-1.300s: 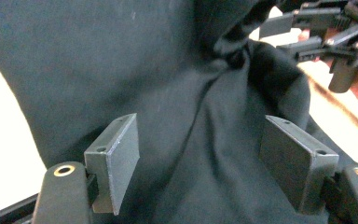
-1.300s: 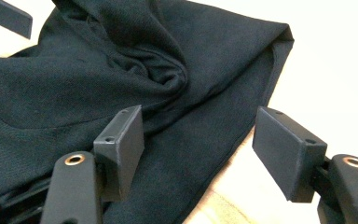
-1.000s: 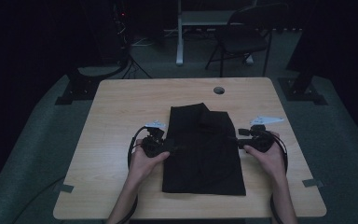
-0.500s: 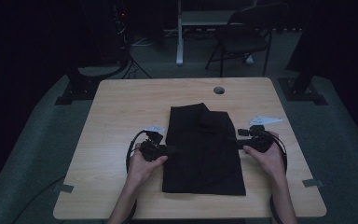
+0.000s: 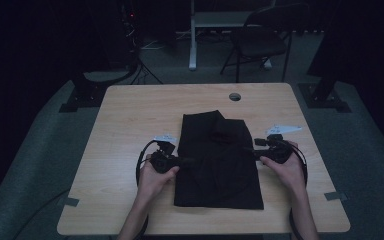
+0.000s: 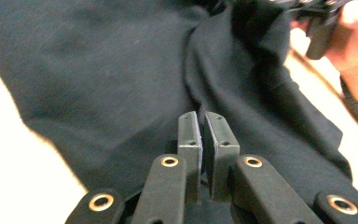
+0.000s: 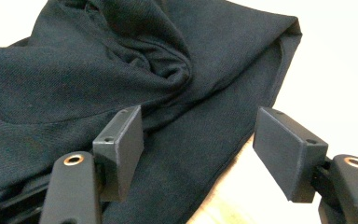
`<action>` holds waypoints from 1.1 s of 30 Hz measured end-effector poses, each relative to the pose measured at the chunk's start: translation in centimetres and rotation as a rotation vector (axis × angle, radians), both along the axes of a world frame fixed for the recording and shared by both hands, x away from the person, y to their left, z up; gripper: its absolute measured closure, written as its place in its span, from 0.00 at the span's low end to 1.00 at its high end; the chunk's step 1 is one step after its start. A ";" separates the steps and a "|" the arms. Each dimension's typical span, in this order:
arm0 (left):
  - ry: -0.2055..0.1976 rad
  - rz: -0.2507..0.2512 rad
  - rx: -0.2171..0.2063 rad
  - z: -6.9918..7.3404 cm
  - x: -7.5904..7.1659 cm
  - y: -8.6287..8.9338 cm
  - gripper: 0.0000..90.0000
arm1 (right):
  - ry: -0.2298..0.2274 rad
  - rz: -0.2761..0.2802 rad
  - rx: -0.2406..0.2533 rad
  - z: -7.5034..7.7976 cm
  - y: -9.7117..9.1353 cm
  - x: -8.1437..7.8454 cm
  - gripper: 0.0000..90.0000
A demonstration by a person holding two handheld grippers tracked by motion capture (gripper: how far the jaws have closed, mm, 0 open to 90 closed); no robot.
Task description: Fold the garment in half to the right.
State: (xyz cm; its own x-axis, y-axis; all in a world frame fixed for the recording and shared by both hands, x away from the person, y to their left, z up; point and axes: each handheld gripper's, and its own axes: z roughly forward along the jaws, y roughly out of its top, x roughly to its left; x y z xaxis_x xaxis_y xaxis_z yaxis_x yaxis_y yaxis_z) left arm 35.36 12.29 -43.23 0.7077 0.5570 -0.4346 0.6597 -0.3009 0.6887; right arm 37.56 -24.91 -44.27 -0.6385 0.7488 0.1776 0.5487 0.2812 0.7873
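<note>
Cloth (image 5: 218, 160), black and folded, lies on the surface (image 5: 125, 125); left gripper (image 6: 204, 135) jaws have just closed, pinching a fold of it; right gripper (image 7: 200, 154) jaws gape over its edge

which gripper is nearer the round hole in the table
Right. The right gripper sits at the black garment's right edge, diagonally below the hole; the left gripper is at the garment's left edge, farther off.

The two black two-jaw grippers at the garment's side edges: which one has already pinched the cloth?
The left gripper: its jaws have just closed on a fold of the black folded garment. The right gripper stands open, straddling the edge.
</note>
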 end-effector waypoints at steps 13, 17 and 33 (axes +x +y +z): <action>-0.045 -0.070 -0.061 2.3 -0.1 -2.5 0.96 | 0.002 -0.004 -0.003 -0.1 0.0 0.1 0.36; -0.055 -0.092 -0.065 2.8 -0.1 -3.6 0.96 | 0.000 -0.004 -0.003 -0.1 0.0 0.1 0.35; -0.080 -0.177 -0.072 4.3 -0.4 -7.0 0.96 | 0.006 -0.050 -0.004 -0.2 -0.4 0.2 0.36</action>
State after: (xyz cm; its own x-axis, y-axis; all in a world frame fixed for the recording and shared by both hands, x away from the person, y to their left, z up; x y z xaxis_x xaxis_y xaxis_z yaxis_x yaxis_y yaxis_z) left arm 34.99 5.27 -38.92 0.8256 0.3903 -0.4075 0.5433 -0.3549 0.7608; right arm 37.80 -25.32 -44.44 -0.5995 0.7805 0.1776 0.5665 0.2569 0.7830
